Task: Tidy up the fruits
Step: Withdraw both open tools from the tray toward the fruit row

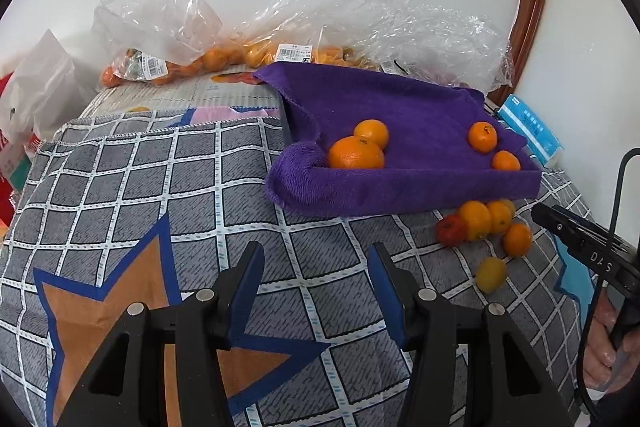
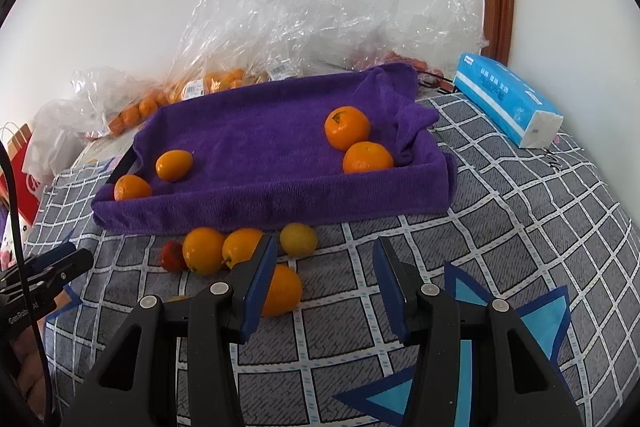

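Left wrist view, what do you see?
— 4 oranges (image 1: 355, 153) sit on the purple towel (image 1: 420, 167), which lies over a tray, far on the checked cloth (image 1: 160, 187).

And the left gripper (image 1: 316, 291)?
— Its jaws are spread apart, with nothing between them.

And the right wrist view?
— The right gripper (image 2: 325, 283) is spread too, with nothing in it. Loose fruits (image 2: 204, 250) lie near the towel's near edge, with 1 small red fruit (image 2: 173, 255) on the left. Bags of fruit (image 2: 208, 83) sit far back. A blue tissue pack (image 2: 508, 99) lies far right.
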